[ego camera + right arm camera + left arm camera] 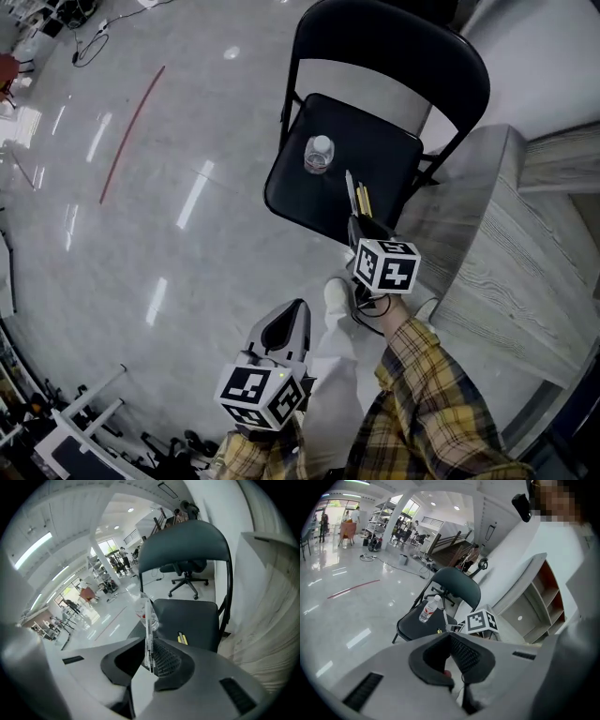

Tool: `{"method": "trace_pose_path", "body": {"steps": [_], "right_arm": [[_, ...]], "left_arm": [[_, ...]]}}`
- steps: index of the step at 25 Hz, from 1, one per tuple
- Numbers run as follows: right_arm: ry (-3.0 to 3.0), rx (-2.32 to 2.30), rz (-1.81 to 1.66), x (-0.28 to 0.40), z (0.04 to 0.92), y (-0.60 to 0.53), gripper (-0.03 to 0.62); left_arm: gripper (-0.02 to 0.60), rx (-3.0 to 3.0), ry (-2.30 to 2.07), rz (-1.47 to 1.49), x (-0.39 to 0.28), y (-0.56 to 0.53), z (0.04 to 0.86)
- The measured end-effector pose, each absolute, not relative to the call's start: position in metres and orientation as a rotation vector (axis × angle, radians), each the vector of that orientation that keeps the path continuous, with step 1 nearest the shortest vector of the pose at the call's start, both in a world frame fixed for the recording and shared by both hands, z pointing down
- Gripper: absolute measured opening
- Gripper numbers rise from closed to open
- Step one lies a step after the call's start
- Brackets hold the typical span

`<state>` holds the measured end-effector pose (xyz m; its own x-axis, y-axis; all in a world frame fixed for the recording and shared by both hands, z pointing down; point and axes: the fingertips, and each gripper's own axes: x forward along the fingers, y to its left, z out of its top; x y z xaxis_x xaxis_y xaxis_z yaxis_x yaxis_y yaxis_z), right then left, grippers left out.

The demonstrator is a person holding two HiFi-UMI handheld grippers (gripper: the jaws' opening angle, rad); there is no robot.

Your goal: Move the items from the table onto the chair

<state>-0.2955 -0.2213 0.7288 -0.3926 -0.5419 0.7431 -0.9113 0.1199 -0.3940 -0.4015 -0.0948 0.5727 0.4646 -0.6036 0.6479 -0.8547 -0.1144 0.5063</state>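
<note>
Task partly complete: a bottle (pixel 319 153) and a small yellow item (pixel 365 199) rest on the chair (pixel 386 148), the right gripper (pixel 361 225) grips a pen (pixel 351 190) just above its seat, and the left gripper (pixel 286 325) is closed and empty.

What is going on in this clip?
A person with a tool in each hand is moving items from the table onto a black folding chair. The right tool is clamped on a pen, held over the near part of the seat. A water bottle and a small yellow item already sit on the seat. The left tool is shut and empty, hanging over the floor short of the chair.
</note>
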Motion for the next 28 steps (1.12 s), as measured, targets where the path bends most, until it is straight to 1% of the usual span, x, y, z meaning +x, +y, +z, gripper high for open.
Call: {"method": "trace_pose_path", "body": {"steps": [8, 13, 21, 28], "right_arm": [[-1.818, 1.457, 1.206, -0.301, 0.857, -0.245, 0.066], [-1.734, 1.446, 1.152, -0.298, 0.899, -0.251, 0.066], [-1.724, 1.43, 1.104, -0.296, 0.897, -0.24, 0.067], [-1.845, 1.451, 1.17, -0.315, 0.835, -0.217, 0.067]], "left_arm": [[0.003, 1.761, -1.236, 0.405, -0.418, -0.097, 0.645], [0.003, 1.727, -1.226, 0.436, -0.429, -0.085, 0.664], [0.003, 1.732, -1.248, 0.415, -0.434, -0.088, 0.655], [0.003, 1.786, -1.254, 0.398, -0.425, -0.088, 0.634]]}}
